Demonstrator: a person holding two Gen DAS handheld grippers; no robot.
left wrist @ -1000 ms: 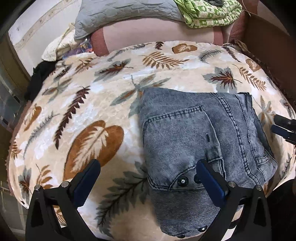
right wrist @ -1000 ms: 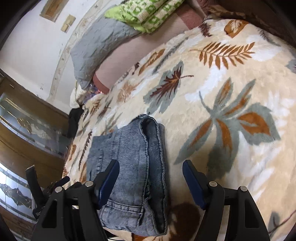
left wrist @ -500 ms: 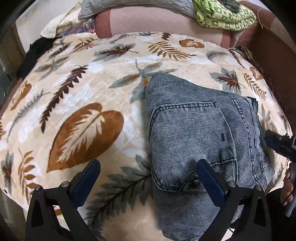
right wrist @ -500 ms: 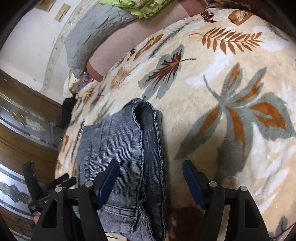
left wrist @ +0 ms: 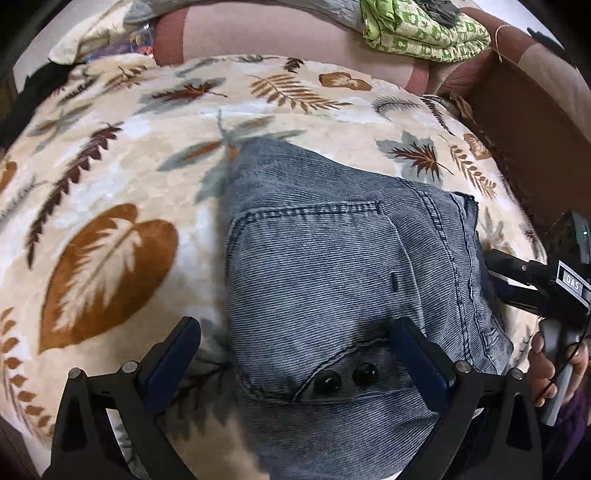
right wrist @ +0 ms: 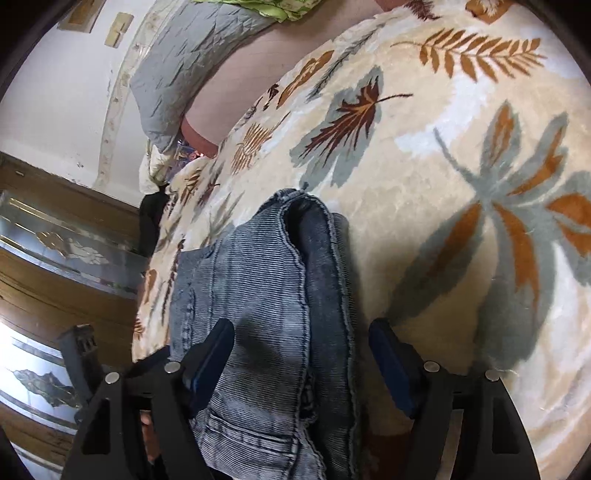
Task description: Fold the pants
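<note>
Far left of the left wrist view is bare leaf-print blanket (left wrist: pixel 110 229) over the bed, w/ a big brown leaf near the front edge. Left gripper (left wrist: pixel 295 354) sits low over that front edge, fingers wide apart, holding nothing; its left finger is over blanket, its right finger over denim. The pants (left wrist: pixel 332 266) lie folded into a compact stack right of the blanket's middle, close to the front edge, back pocket up and two dark rivets (left wrist: pixel 345 376) just between the left gripper's fingers. Far side of the bed: grey pillow (right wrist: pixel 192 74) and green patterned cloth (left wrist: pixel 421 29) along the back edge.

Right of the stack, right gripper (right wrist: pixel 299 362) comes in from the stack's right side; fingers also spread, nothing clamped. Its left finger is over the denim and its right finger over blanket, so the layered side edge of the pants (right wrist: pixel 295 295) runs between them.

Judgement: fold looks nearly done; remaining step is prob. squaring or one last fold. To do it well: lower each gripper so both pads straddle ALL layers at an edge, not just the top ply, pinch firmly near the corners, lift both sides evenly, then lay over w/o dragging the plush blanket. Thick seams may slip, so grip past them.
</note>
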